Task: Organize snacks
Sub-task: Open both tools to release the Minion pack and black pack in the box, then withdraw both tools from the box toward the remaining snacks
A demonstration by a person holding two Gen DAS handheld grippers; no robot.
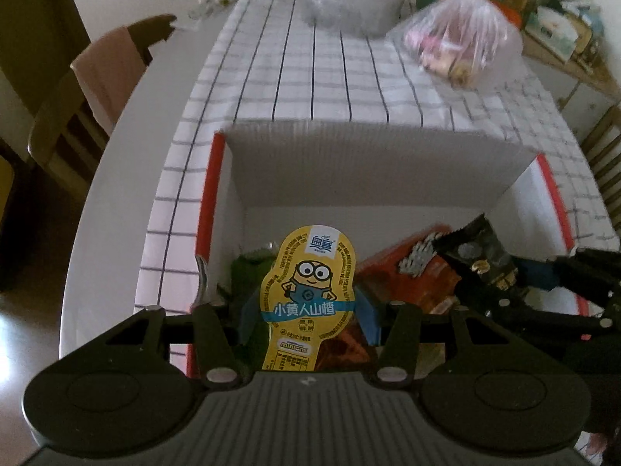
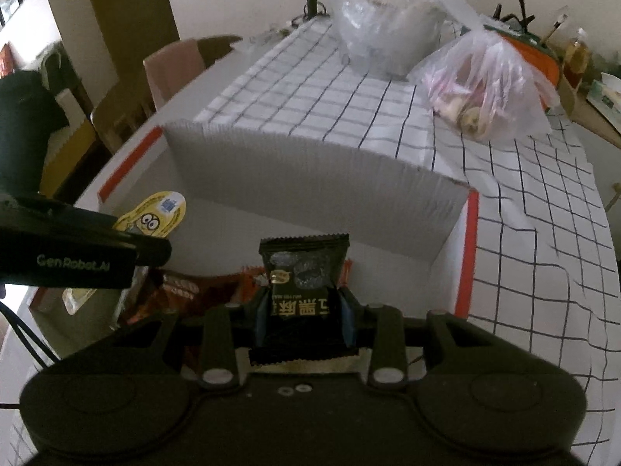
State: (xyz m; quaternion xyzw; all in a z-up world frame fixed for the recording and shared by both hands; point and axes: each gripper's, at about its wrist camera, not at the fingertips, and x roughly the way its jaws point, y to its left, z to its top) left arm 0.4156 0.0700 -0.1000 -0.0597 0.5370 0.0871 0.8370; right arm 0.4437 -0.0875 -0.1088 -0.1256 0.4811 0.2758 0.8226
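My left gripper (image 1: 308, 316) is shut on a yellow Minions snack pack (image 1: 308, 272), its blue pads pressing both sides, and holds it over the open white cardboard box (image 1: 368, 163). Red and green snack packets (image 1: 419, 275) lie inside the box. In the right wrist view, my right gripper (image 2: 304, 316) is shut on a black snack packet (image 2: 304, 268), also held above the box (image 2: 310, 178). The left gripper (image 2: 77, 248) with the yellow pack (image 2: 155, 213) appears at the left there; the right gripper's black packet (image 1: 477, 256) shows at the right in the left wrist view.
The box stands on a checked white tablecloth (image 2: 524, 213). Two clear plastic bags of goods (image 2: 485, 85) (image 2: 388, 27) sit at the table's far end. A chair with a pink cloth (image 1: 104, 77) stands at the left. Cluttered shelving (image 1: 562, 31) lies at the far right.
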